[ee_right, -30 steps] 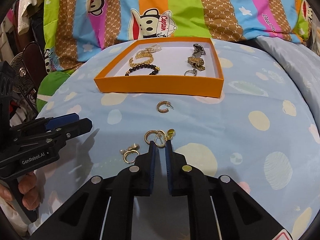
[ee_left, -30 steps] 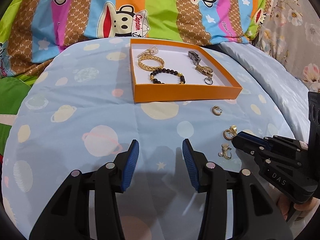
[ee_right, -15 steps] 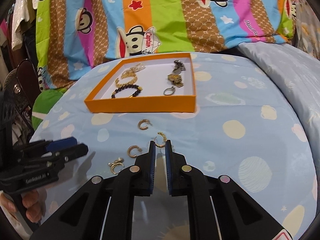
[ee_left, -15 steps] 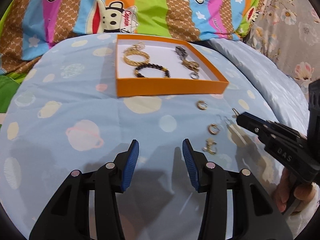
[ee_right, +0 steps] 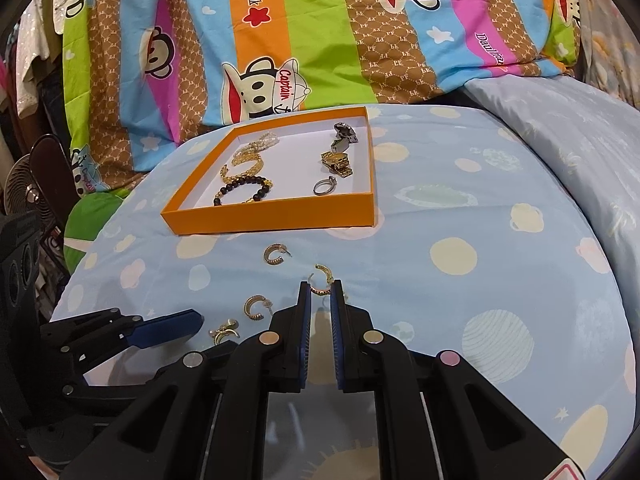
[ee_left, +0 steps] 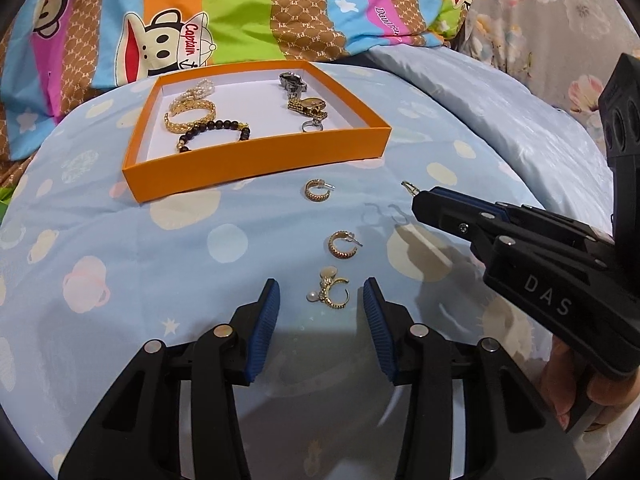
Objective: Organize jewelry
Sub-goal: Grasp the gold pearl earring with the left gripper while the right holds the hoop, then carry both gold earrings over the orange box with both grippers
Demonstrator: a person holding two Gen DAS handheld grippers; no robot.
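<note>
Right wrist view: we are pinching a thin gold hoop earring (ee_right: 320, 282) in the right gripper (ee_right: 321, 294), lifted off the blue sheet (ee_right: 460, 216). We are holding the left gripper (ee_left: 320, 304) spread wide, empty, around a pearl-tipped gold earring (ee_left: 331, 292).

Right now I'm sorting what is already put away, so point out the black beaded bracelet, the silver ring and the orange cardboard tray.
black beaded bracelet (ee_left: 214, 127): left wrist view, on its beads.
silver ring (ee_right: 325, 186): right wrist view, on its band.
orange cardboard tray (ee_left: 256, 160): left wrist view, on its near wall.
</note>
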